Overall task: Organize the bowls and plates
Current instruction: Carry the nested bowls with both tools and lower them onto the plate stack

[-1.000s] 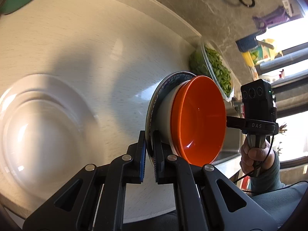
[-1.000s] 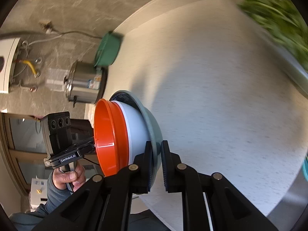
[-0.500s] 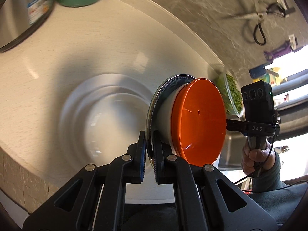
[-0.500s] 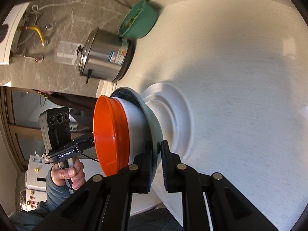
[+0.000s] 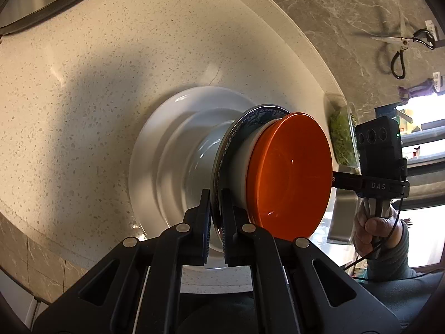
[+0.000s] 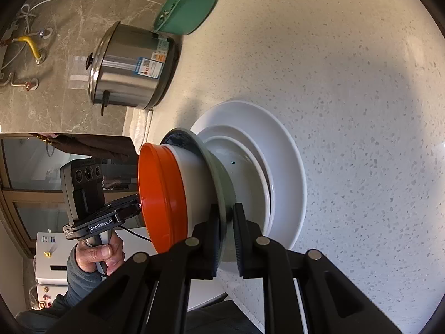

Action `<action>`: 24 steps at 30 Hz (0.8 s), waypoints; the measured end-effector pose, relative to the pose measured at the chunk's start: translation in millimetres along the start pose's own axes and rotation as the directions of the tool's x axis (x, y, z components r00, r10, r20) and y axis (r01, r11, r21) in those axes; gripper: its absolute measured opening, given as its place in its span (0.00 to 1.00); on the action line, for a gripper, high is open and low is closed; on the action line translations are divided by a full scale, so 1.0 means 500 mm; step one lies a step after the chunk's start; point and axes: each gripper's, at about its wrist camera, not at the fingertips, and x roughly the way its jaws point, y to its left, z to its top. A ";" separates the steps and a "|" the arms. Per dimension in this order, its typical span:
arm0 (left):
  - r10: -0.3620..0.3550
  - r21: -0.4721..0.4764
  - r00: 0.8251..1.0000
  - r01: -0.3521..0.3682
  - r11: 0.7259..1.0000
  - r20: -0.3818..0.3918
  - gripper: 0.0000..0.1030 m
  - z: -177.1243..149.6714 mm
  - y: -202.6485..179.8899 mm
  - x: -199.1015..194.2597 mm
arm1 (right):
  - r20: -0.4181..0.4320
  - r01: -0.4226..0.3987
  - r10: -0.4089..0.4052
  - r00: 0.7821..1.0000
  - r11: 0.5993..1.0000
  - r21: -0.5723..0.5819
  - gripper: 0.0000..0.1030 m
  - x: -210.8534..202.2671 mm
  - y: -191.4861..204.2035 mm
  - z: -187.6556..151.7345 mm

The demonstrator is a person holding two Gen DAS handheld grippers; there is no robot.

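Both grippers hold one stack by opposite sides of its rim. The stack is a blue-patterned plate point(image 5: 244, 123) with a white bowl point(image 5: 240, 164) and an orange bowl point(image 5: 292, 172) nested on it. My left gripper point(image 5: 215, 217) is shut on the plate's rim. My right gripper point(image 6: 225, 228) is shut on the same plate point(image 6: 219, 178), with the orange bowl point(image 6: 158, 194) beside it. The stack hangs just above a pile of white plates point(image 5: 167, 150) on the counter, also in the right wrist view point(image 6: 281, 167). Whether they touch, I cannot tell.
A steel rice cooker point(image 6: 130, 69) and a green colander bowl point(image 6: 189, 8) stand at the counter's far end. A container of greens point(image 5: 342, 136) sits by the wall. Scissors point(image 5: 400, 47) hang on the marble wall. The counter edge point(image 5: 41, 253) runs close below the white plates.
Both grippers have carried the stack across the counter to the white plates, which have come from the side of the view to directly under the stack. The grips are unchanged.
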 end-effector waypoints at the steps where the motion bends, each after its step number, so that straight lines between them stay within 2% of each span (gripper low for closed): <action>1: -0.001 0.003 1.000 0.001 1.000 -0.004 0.03 0.001 0.006 0.000 | 0.001 0.004 -0.004 1.000 1.000 0.002 0.14 0.005 0.000 0.001; 14: 0.001 0.013 0.999 0.000 1.000 -0.039 0.03 0.013 0.022 0.014 | 0.011 0.031 -0.032 0.999 0.998 0.048 0.13 0.039 -0.015 0.009; 24: -0.030 0.014 0.999 0.031 0.999 -0.039 0.03 0.019 0.027 0.025 | 0.030 0.038 -0.040 0.999 0.997 0.063 0.12 0.046 -0.015 0.006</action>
